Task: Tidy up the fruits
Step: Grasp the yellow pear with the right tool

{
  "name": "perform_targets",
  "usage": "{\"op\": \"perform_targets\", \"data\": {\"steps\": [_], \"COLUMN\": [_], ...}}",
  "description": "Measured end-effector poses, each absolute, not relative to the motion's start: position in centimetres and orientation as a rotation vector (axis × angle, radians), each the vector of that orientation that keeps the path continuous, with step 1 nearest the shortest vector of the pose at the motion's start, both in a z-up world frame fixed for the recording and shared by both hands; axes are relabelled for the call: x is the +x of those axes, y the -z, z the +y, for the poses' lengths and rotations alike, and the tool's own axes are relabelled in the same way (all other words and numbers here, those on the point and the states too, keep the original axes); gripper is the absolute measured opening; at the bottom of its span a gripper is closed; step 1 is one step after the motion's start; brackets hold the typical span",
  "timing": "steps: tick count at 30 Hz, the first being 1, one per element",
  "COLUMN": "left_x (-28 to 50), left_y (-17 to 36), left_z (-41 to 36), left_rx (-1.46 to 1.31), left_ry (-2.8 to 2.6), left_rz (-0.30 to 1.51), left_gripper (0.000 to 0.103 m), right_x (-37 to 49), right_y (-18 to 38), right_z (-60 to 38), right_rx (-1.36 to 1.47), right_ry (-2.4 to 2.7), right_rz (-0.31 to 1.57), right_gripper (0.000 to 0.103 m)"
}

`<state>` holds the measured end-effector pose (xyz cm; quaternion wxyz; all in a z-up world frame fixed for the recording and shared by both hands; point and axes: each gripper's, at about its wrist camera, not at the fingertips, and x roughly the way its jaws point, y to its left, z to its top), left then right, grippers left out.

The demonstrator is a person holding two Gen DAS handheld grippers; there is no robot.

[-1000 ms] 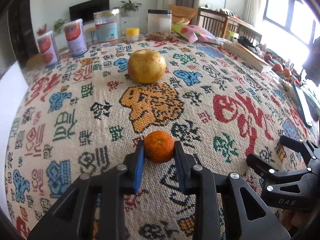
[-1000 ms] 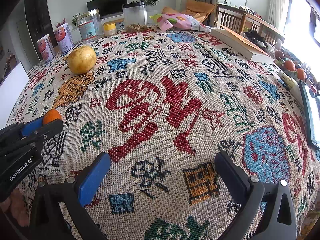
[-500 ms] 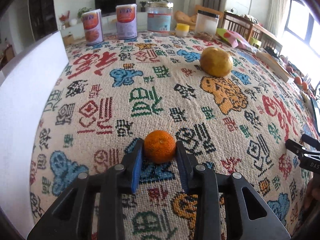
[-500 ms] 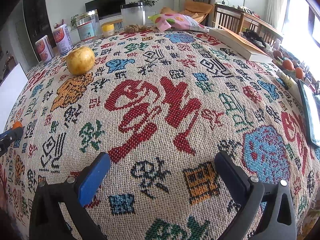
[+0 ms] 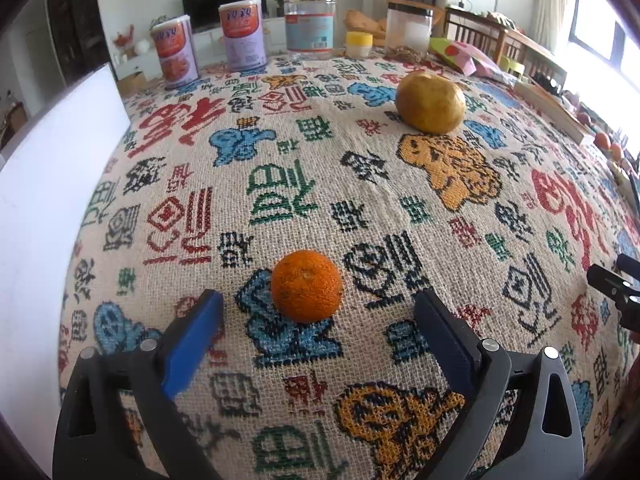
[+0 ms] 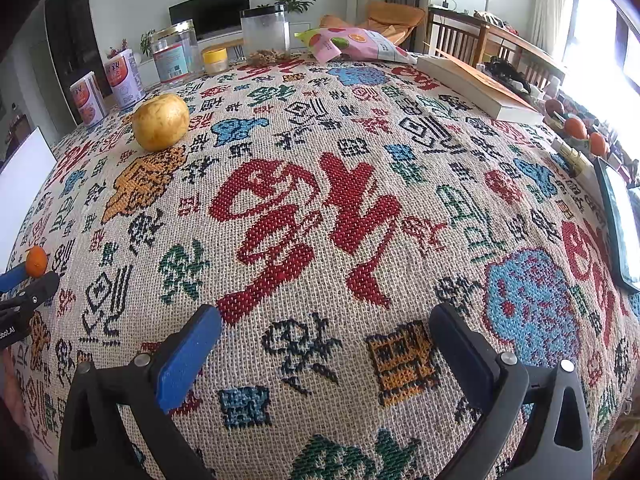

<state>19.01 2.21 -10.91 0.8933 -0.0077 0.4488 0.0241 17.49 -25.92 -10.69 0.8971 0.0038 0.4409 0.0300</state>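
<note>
Tangerine (image 5: 307, 286) loose between just-opened left jaws, book (image 6: 476, 84) only in right view, right jaws wide

Coarse woven tablecloth (image 5: 360, 208), dimpled mandarin (image 5: 307, 286)

The right gripper (image 6: 326, 344) stood wide open over bare patterned cloth (image 6: 320, 208); a yellowish fruit (image 6: 160, 121), perhaps a pear, sat upper left.

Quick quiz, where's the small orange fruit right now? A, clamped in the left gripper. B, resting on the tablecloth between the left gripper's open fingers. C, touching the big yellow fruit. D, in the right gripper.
B: the orange fruit sits on the tablecloth, clear of both pads.
</note>
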Motion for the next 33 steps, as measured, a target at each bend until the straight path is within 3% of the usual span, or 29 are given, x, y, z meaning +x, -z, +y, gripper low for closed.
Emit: {"op": "perform_targets", "data": {"steps": [6,11,18,19,22,27,33], "left_x": [19.1,19.1,19.1,19.1,19.1,19.2,19.2], "left_y": [10.9,10.9,11.0,11.0,11.0,10.9,10.9], "left_z": [2.2,2.2,2.2,2.2,2.2,2.2,2.2], "left_rx": [-0.020,-0.019,-0.020,-0.020,-0.021,-0.021,-0.021], "left_ry": [-0.056,-0.056,-0.057,-0.058,-0.060,-0.060,-0.060], "left_rz": [0.933,0.933,0.933,0.933,0.934,0.934,0.934], "left_gripper": [0.100,0.100,0.100,0.100,0.100,0.100,0.100], "right_x": [20.1,26.1,33.6,34.2,34.8,33.4,25.7], "right_y": [8.3,5.1,8.0,8.5,8.8,8.2,6.6], "right_z": [-24.9,-17.4,-8.7,-8.4,-8.4,-11.2,-15.3], "right_rx": [0.154,0.061,-0.118,-0.121,-0.134,-0.024,-0.003], "right_ry": [-0.213,-0.387,-0.387,-0.385,-0.349,-0.407,-0.423], "right_rz": [0.920,0.820,0.901,0.915,0.900,0.931,0.909], "right_gripper": [0.103,0.103,0.102,0.100,0.065,0.065,0.065]}}
